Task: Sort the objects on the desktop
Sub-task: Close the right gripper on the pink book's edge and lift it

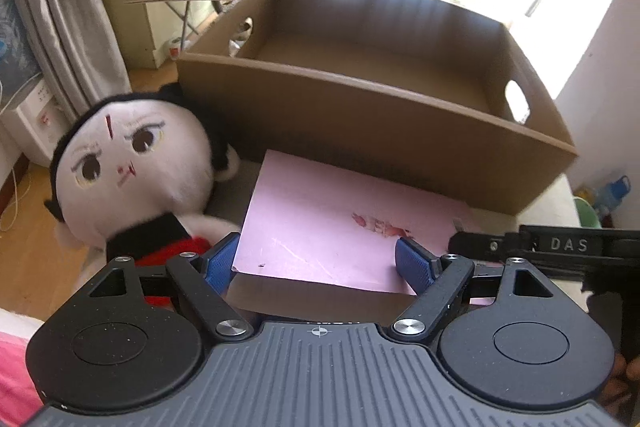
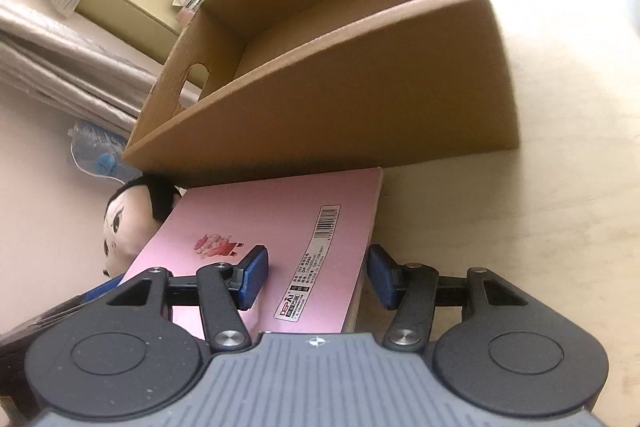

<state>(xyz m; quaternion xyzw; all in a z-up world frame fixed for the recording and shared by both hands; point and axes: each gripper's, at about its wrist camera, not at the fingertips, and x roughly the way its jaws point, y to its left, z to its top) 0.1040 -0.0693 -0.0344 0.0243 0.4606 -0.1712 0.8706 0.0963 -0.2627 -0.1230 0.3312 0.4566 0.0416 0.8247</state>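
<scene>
Left wrist view: the left claw (image 1: 320,261) stood spread wide, its blue pads (image 1: 218,261) flanking the near edge of a pink notebook (image 1: 340,223) without pinching it. The notebook lay flat on the pale table (image 1: 560,203), its far edge reaching the front wall of an open cardboard box (image 1: 360,115) at 12 o'clock. The box showed a bare floor and an oval hand-hole in each side wall. At 9 o'clock of the notebook a plush doll (image 1: 132,163) with black hair, a white face and a red-and-black outfit lay just beside the box's near left corner. At 3 o'clock the black body of the right claw (image 1: 560,247) entered, lettered "DAS".

Right wrist view (rolled sideways): the right claw (image 2: 316,277) was likewise spread, one blue pad (image 2: 252,277) over the notebook's (image 2: 272,227) pink cover, the other pad beyond its spine edge; whether either pad touched the cover cannot be told. The cover bore a barcode, a printed label and a small red figure. The cardboard box (image 2: 340,95) stood at 12 o'clock, and the plush doll (image 2: 136,215) showed at 9 o'clock.
</scene>
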